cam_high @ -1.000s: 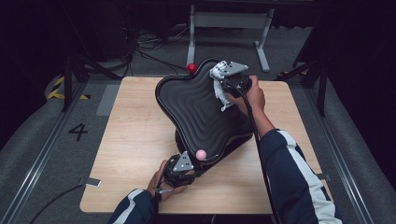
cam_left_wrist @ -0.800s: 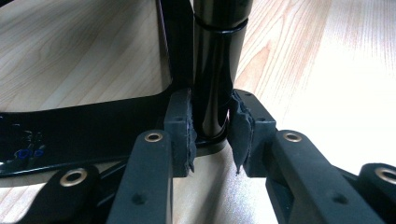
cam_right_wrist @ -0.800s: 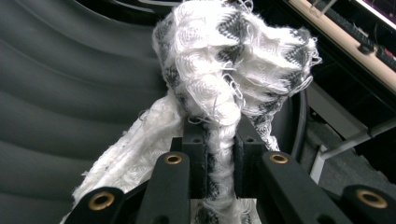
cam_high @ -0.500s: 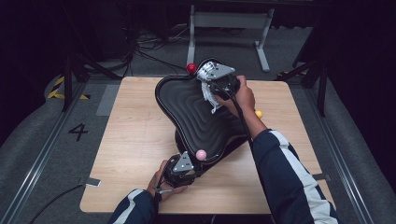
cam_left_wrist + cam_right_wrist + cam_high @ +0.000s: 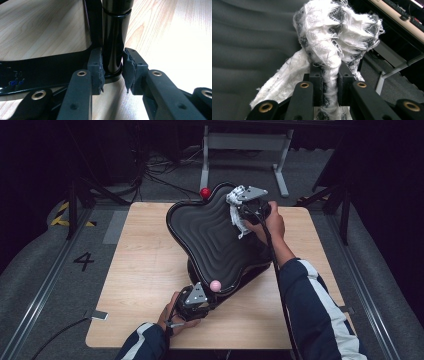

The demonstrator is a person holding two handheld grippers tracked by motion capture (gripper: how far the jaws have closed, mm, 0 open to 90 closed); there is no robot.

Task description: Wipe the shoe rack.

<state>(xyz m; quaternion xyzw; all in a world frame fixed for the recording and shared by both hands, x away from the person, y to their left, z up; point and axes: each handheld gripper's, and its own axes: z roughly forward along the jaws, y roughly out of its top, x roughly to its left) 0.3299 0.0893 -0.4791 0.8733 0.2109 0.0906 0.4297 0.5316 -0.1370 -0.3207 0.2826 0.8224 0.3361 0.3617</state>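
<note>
Beneath the black wavy tray [image 5: 212, 237] its stand is mostly hidden; the left gripper [image 5: 113, 72] is clamped on the stand's black post [image 5: 115, 37], seen close in the left gripper view. At the tray's far edge the right gripper [image 5: 329, 82] pinches a white-and-grey cloth [image 5: 337, 32] that blocks much beyond it; a pink ball [image 5: 215, 285] sits just beside the left gripper, a red ball [image 5: 205, 193] lies left of the right one.

A single number can be read: a dark "4" [image 5: 83, 261] marked on the grey floor [image 5: 45, 270], left of the table in the high view's left middle. Nothing else carries legible text, labels or brands.
</note>
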